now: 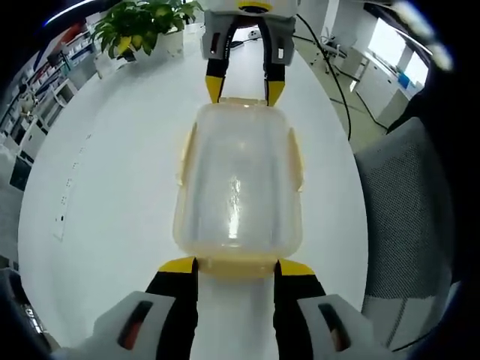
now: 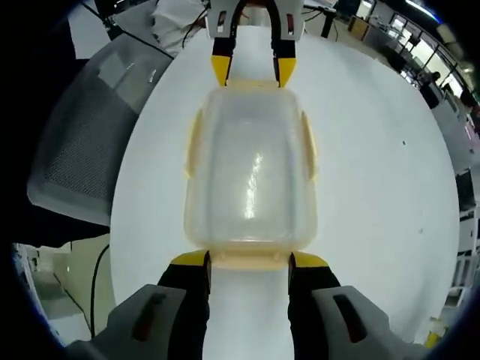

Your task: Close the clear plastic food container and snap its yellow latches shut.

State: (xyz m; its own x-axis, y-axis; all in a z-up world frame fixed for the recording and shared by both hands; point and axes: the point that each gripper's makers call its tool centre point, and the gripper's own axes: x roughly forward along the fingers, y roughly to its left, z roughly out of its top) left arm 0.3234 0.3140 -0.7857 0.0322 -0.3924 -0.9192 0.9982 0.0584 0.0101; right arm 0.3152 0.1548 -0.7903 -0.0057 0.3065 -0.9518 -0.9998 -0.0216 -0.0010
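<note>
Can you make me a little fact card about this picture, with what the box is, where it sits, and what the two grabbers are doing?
box: clear plastic food container, lid on top
latches: yellow latches along its sides and ends
where: on a round white table
left gripper: open, yellow tips at the near end of the container
right gripper: open, yellow tips at the opposite end
facing: the grippers point at each other across the container
nearby: potted plant and a grey chair at the table's edge
</note>
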